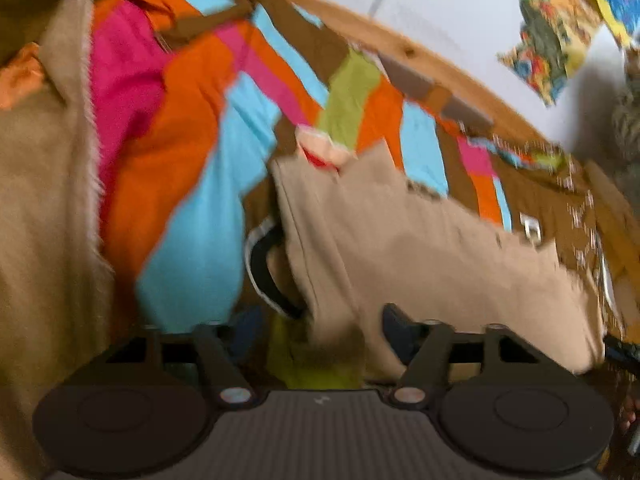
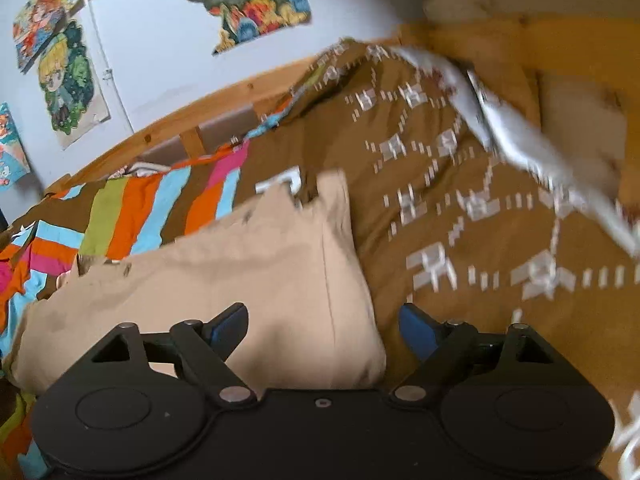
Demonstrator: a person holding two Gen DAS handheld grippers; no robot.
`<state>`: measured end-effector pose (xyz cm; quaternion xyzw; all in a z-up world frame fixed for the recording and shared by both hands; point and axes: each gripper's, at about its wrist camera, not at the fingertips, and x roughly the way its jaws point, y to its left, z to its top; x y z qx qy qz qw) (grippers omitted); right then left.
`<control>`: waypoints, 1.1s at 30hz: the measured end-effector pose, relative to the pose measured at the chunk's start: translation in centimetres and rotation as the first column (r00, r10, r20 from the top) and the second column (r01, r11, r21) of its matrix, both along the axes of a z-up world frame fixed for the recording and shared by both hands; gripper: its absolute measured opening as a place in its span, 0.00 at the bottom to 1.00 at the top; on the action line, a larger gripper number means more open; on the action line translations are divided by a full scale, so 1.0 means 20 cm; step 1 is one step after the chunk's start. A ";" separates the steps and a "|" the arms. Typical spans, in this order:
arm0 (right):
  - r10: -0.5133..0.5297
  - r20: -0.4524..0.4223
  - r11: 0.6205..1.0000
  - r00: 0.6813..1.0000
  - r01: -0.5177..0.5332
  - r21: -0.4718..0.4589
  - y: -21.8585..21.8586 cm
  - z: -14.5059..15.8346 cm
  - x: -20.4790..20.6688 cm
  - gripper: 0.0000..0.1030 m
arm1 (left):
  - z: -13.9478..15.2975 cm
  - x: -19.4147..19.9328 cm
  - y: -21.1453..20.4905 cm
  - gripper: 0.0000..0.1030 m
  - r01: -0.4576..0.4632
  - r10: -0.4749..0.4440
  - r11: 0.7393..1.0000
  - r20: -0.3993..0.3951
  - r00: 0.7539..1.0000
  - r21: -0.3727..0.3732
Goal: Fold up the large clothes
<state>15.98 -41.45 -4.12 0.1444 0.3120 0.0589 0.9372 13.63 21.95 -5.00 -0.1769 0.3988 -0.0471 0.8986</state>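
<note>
A large tan garment point(image 1: 400, 240) lies spread on a bed, blurred by motion. In the right wrist view the same tan garment point(image 2: 240, 264) fills the lower left. My left gripper point(image 1: 320, 326) is open, and a hanging fold of the tan cloth sits between its blue-padded fingers point(image 1: 396, 320). My right gripper point(image 2: 324, 326) is open too, its fingers point(image 2: 228, 324) spread wide astride the garment's right-hand edge. A second tan, fuzzy-edged cloth point(image 1: 44, 200) rises at the far left; I cannot tell whether it is part of the same garment.
The bed has a striped cover point(image 1: 192, 160) in orange, blue, pink and green and a brown duvet point(image 2: 460, 200) with white marks. A wooden bed rail point(image 2: 192, 108) runs behind, under a wall with posters point(image 2: 248, 0). A black-and-white item point(image 1: 260, 272) shows beneath the garment.
</note>
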 end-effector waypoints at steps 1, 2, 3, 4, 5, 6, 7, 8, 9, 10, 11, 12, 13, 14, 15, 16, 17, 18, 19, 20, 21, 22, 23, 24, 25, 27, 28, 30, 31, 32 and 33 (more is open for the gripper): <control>-0.015 0.014 1.000 1.000 0.015 -0.009 0.01 -0.02 -0.01 0.75 | -0.02 0.01 -0.03 0.41 0.019 -0.019 1.000 -0.026 0.999 0.014; -0.031 0.029 0.999 0.999 0.031 -0.017 0.02 -0.03 -0.02 0.67 | -0.03 0.00 -0.05 0.31 0.035 -0.034 0.999 -0.034 0.999 0.023; -0.049 0.033 0.999 0.998 0.050 -0.008 0.03 -0.03 -0.02 0.56 | -0.04 -0.01 -0.07 0.29 0.043 -0.042 0.999 -0.030 0.999 0.034; -0.074 0.029 0.997 0.997 0.073 0.012 0.03 -0.05 0.00 0.46 | -0.04 -0.02 -0.08 0.16 0.041 -0.040 0.997 -0.021 0.999 0.062; -0.104 0.014 0.994 0.994 0.104 0.019 0.03 -0.05 0.01 0.24 | -0.02 -0.02 -0.09 0.09 0.040 -0.039 0.995 -0.011 0.999 0.087; -0.139 0.004 0.990 0.990 0.139 0.014 0.03 -0.06 0.01 0.04 | 0.00 -0.04 -0.09 0.08 0.024 -0.025 0.996 0.012 1.000 0.087; -0.165 0.001 0.986 0.986 0.165 0.037 0.01 -0.05 0.02 0.04 | 0.03 -0.06 -0.07 0.07 0.004 -0.007 0.998 0.044 0.999 0.070; -0.178 0.010 0.982 0.984 0.176 0.069 0.00 -0.03 0.00 0.02 | 0.07 -0.08 -0.05 0.07 -0.008 0.006 0.999 0.075 0.997 0.031; -0.190 0.023 0.979 0.981 0.188 0.085 -0.01 0.01 -0.02 0.01 | 0.12 -0.11 -0.02 0.07 -0.018 0.020 1.000 0.105 0.994 -0.022; -0.191 0.047 0.979 0.981 0.186 0.082 0.00 0.07 -0.04 0.01 | 0.16 -0.14 0.01 0.07 -0.019 0.026 0.998 0.130 0.991 -0.056; -0.185 0.069 0.981 0.980 0.180 0.071 0.00 0.13 -0.07 0.01 | 0.19 -0.17 0.02 0.07 -0.018 0.028 0.997 0.146 0.989 -0.069; -0.181 0.086 0.983 0.980 0.176 0.059 0.01 0.18 -0.10 0.01 | 0.21 -0.20 0.02 0.07 -0.019 0.029 0.998 0.153 0.988 -0.064; -0.180 0.094 0.983 0.979 0.177 0.045 0.01 0.22 -0.13 0.01 | 0.22 -0.22 0.02 0.07 -0.021 0.028 0.999 0.146 0.989 -0.049; -0.179 0.085 0.984 0.980 0.177 0.034 0.01 0.23 -0.14 0.01 | 0.21 -0.23 0.02 0.07 -0.019 0.021 1.000 0.116 0.993 -0.019; -0.179 0.054 0.984 0.982 0.178 0.030 -0.01 0.21 -0.15 0.00 | 0.19 -0.22 0.01 0.07 -0.011 0.009 1.000 0.066 0.998 0.016; -0.179 0.004 0.984 0.984 0.178 0.021 -0.01 0.17 -0.14 0.00 | 0.15 -0.20 0.01 0.07 -0.001 0.001 0.999 0.002 1.000 0.035; -0.180 -0.055 0.984 0.982 0.180 -0.004 -0.01 0.10 -0.14 0.00 | 0.10 -0.18 0.00 0.07 0.012 -0.009 0.999 -0.064 0.998 0.051; -0.186 -0.094 0.983 0.978 0.185 -0.015 -0.02 0.04 -0.15 0.01 | 0.06 -0.16 -0.01 0.07 0.019 -0.010 0.997 -0.108 0.994 0.077; -0.194 -0.120 0.981 0.974 0.195 -0.004 -0.02 -0.02 -0.16 0.01 | 0.04 -0.14 -0.02 0.07 0.027 -0.012 0.994 -0.130 0.991 0.108; -0.205 -0.122 0.978 0.971 0.209 0.016 -0.03 -0.06 -0.17 0.01 | 0.03 -0.13 -0.02 0.07 0.031 -0.012 0.991 -0.145 0.989 0.128; -0.212 -0.112 0.976 0.971 0.217 0.035 -0.04 -0.08 -0.19 0.01 | 0.02 -0.13 -0.01 0.07 0.027 -0.009 0.993 -0.151 0.989 0.118; -0.211 -0.105 0.976 0.972 0.216 0.035 -0.03 -0.08 -0.20 0.02 | 0.03 -0.13 0.00 0.08 0.023 -0.006 0.994 -0.150 0.989 0.106; -0.201 -0.101 0.979 0.974 0.204 0.018 -0.03 -0.07 -0.20 0.02 | 0.04 -0.13 0.01 0.08 0.019 -0.005 0.995 -0.145 0.989 0.097; -0.188 -0.092 0.982 0.978 0.189 -0.003 -0.02 -0.06 -0.20 0.03 | 0.04 -0.13 0.02 0.08 0.015 -0.003 0.996 -0.138 0.990 0.089; -0.180 -0.078 0.984 0.980 0.179 -0.023 -0.02 -0.04 -0.20 0.05 | 0.05 -0.14 0.02 0.08 0.014 -0.003 0.996 -0.126 0.992 0.086; -0.178 -0.059 0.983 0.982 0.176 -0.045 -0.03 -0.02 -0.22 0.10 | 0.08 -0.15 0.02 0.09 0.014 -0.005 0.995 -0.096 0.995 0.096; -0.180 -0.053 0.983 0.982 0.178 -0.053 -0.03 -0.02 -0.23 0.12 | 0.09 -0.17 0.01 0.11 0.012 -0.003 0.995 -0.082 0.997 0.101; -0.182 -0.031 0.981 0.983 0.179 -0.080 -0.01 0.01 -0.26 0.19 | 0.15 -0.20 0.01 0.16 -0.032 0.037 0.990 -0.034 0.999 0.140; -0.176 -0.008 0.979 0.984 0.174 -0.104 0.00 0.03 -0.28 0.20 | 0.18 -0.21 0.01 0.34 -0.059 0.061 0.985 -0.008 0.998 0.162; -0.162 0.015 0.978 0.987 0.163 -0.130 0.02 0.06 -0.28 0.29 | 0.20 -0.22 0.02 0.55 -0.083 0.080 0.984 0.023 0.997 0.159; -0.149 0.036 0.976 0.988 0.153 -0.155 0.05 0.08 -0.28 0.41 | 0.22 -0.23 0.02 0.62 -0.097 0.090 0.985 0.054 0.994 0.143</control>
